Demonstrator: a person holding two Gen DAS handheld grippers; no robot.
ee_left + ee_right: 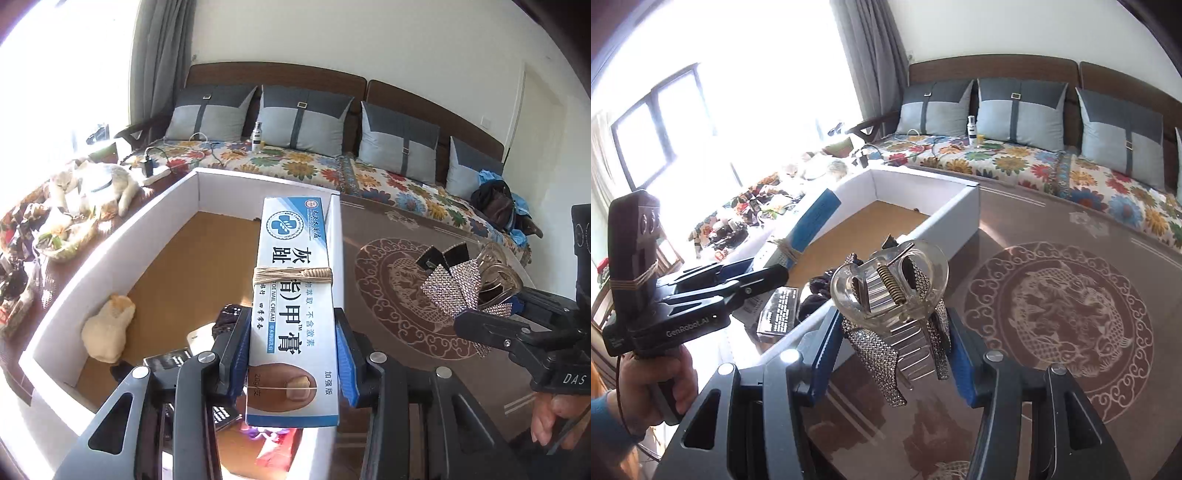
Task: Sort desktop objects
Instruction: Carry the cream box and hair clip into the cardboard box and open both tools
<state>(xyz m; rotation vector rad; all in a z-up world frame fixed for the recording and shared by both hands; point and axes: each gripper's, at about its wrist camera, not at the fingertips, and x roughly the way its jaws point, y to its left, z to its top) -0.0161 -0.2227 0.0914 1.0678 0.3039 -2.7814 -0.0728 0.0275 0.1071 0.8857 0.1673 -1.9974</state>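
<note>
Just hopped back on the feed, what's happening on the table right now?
A person is sorting with a handheld gripper in each hand. The left gripper is shut on a blue-and-white nail cream box bound with a rubber band, held over the white cardboard box. The right gripper is shut on a clear hair claw clip with a rhinestone bow, held above the table beside that box. A small plush toy already lies in the box.
</note>
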